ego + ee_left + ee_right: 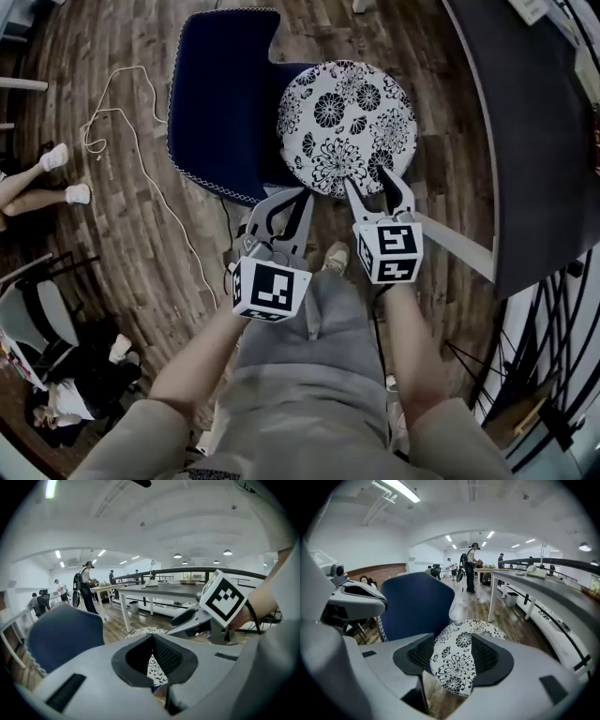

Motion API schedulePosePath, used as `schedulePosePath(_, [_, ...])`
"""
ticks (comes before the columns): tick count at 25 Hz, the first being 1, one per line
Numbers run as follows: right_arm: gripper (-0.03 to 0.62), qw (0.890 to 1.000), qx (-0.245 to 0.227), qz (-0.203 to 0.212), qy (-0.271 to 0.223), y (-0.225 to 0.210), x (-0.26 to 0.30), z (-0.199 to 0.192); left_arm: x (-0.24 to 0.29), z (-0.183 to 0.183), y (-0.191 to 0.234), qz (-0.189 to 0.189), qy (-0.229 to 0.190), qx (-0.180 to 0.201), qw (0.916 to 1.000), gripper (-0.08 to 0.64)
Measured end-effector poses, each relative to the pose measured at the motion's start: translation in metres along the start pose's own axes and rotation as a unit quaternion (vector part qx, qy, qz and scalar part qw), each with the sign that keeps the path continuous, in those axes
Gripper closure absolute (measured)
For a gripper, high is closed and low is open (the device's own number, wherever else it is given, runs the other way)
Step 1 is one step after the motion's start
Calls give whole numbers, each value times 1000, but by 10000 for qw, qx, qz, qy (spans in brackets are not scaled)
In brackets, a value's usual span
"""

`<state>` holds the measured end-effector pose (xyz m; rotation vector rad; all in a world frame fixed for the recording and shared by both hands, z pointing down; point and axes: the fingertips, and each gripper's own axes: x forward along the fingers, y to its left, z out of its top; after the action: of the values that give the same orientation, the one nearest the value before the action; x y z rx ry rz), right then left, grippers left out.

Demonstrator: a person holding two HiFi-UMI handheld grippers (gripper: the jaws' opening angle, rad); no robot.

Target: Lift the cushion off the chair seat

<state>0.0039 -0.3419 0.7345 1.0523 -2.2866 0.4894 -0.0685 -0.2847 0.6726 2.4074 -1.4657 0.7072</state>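
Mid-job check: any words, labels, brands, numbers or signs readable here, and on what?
No readable text anywhere.
Left tool, right tool: black-and-white square markers only, no letters.
Cushion: flower print only.
White sheet on the table: too small to read.

We see even, fairly bright indoor light. Above and beyond the cushion (345,127), ceiling strips (401,491) glow white and bleed a little in both gripper views. In the head view the floor (103,225) around the cushion looks dimmer, with only soft, weak shadows. All three views bow hard at the rims, and their corners go black. Whatever lies nearest the lens, this side of the cushion, seems soft, perhaps out of focus.
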Motion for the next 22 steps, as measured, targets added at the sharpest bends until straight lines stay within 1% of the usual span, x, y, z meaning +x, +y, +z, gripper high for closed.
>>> schedulePosePath(2, [367, 9999, 63, 24, 103, -4, 24, -27, 17, -23, -11, -76, 79, -234, 9997, 555])
schedulePosePath(7, [353, 9983, 209, 55, 545, -14, 91, -105, 54, -89, -32, -103, 373, -476, 9981, 555])
schedulePosePath(11, [333, 9949, 359, -132, 931, -27, 133, -164, 81, -141, -36, -23, 728, -575, 9957, 555])
schedulePosePath(14, [310, 9905, 280, -290, 1315, -35, 153, -200, 99, -171, -35, -69, 920, -928, 9914, 555])
schedulePosePath(15, [307, 9890, 235, -326, 1422, -36, 158, -209, 103, -177, -35, -118, 956, -1014, 9902, 555])
schedulePosePath(17, [307, 9878, 162, -406, 1494, -36, 166, -221, 108, -186, -37, -177, 1005, -996, 9898, 555])
schedulePosePath(19, [307, 9887, 55, -480, 1422, -37, 170, -224, 110, -193, -37, -170, 1042, -983, 9895, 555])
schedulePosePath(22, [307, 9899, -35, -541, 1313, -38, 171, -224, 112, -201, -34, -112, 1129, -1151, 9868, 555])
